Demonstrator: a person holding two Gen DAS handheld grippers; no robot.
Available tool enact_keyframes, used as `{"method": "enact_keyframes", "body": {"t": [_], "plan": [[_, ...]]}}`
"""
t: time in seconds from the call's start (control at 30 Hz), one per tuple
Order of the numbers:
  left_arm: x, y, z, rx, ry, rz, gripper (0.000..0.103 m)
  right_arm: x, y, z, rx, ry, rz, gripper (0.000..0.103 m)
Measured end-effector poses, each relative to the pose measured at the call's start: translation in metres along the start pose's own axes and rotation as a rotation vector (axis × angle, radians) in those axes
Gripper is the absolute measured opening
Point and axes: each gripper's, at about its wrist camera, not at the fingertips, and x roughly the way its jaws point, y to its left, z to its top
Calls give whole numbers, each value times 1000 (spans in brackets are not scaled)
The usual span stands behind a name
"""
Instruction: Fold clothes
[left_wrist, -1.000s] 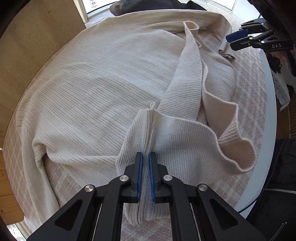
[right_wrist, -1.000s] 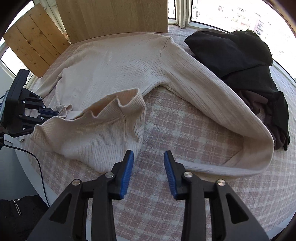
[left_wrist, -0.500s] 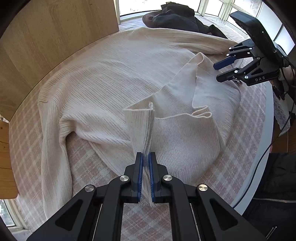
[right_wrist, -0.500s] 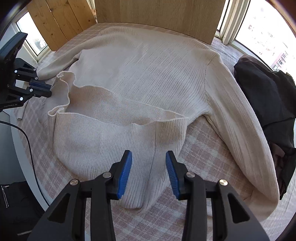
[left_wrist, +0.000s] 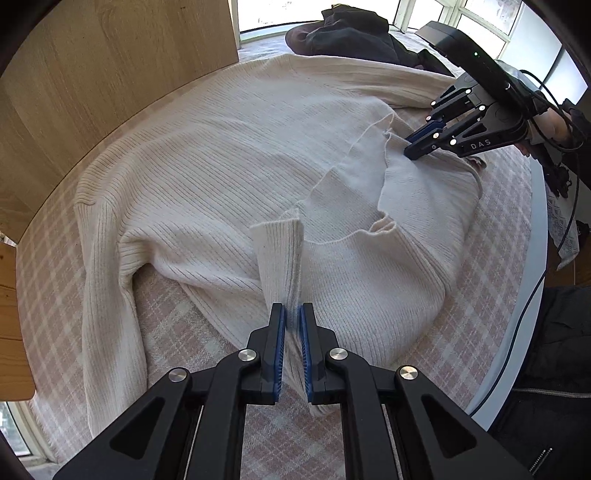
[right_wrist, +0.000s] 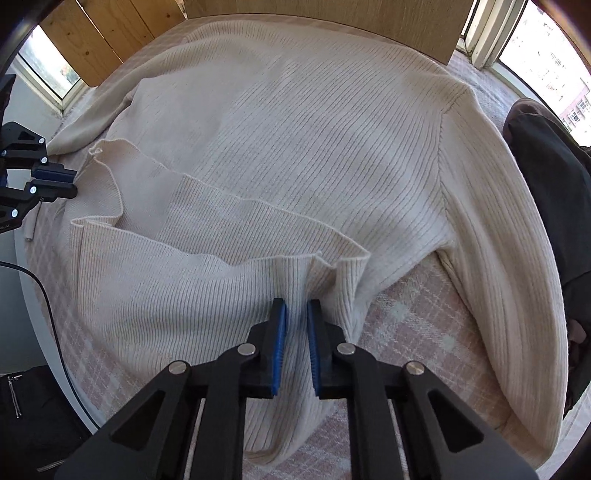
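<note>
One cream ribbed sweater (left_wrist: 207, 177) lies spread on the pink plaid tablecloth (left_wrist: 177, 325), its body running lengthwise from the near table edge toward the wooden panel (left_wrist: 92, 85) at the far side. In the left wrist view, its one sleeve (left_wrist: 107, 306) left of the body runs down along the cloth toward the near edge. The hem (left_wrist: 332, 236) is folded up over the body, with the raised edge wavy and slack between the two tools.

The left gripper (left_wrist: 291, 332) is clenched on a pinch of the ribbed hem at the body's left corner, fabric standing up between the blue pads (left_wrist: 279, 347). The right gripper (right_wrist: 295, 332) is closed on the hem's other corner, the knit bunched between its pads (right_wrist: 280, 343). In the right wrist view, the second sleeve (right_wrist: 517, 258) curves down right of the body.

The table's white rim (left_wrist: 532, 295) shows at the near side, round in outline. Right of the sweater, one heap of dark clothes (right_wrist: 554, 177) rests on the cloth. Windows (right_wrist: 546, 55) with bright daylight ring the far side behind the panel, and wooden planks (right_wrist: 99, 33) stand at the left.
</note>
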Motion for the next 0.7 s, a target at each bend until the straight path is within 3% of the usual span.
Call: {"method": "enact_keyframes", "body": {"t": [0.03,0.17,0.23,0.33,0.4,0.47,0.7], "plan": [[-2,-2,2,13,1,5,11,-1,0,0,0,1,2,9],[9,-9,16,91,28,54,31,-3,3,0,-6,9,4,8],[23,-7,23,100,55,75,31,-4,3,0,-6,9,4,8],[47,1,25,96,117,35,28,-6,1,-1,-4,7,5,8],[46,8,25,76,98,-2,14,-8,0,-3,-2,-1,8,7],[38,15,24,54,78,-26,7,-12,1,-5,-1,-13,14,7],[-18,31,-14,-39,-39,-98,6,-76,16,-40,0,-119,48,7]]}}
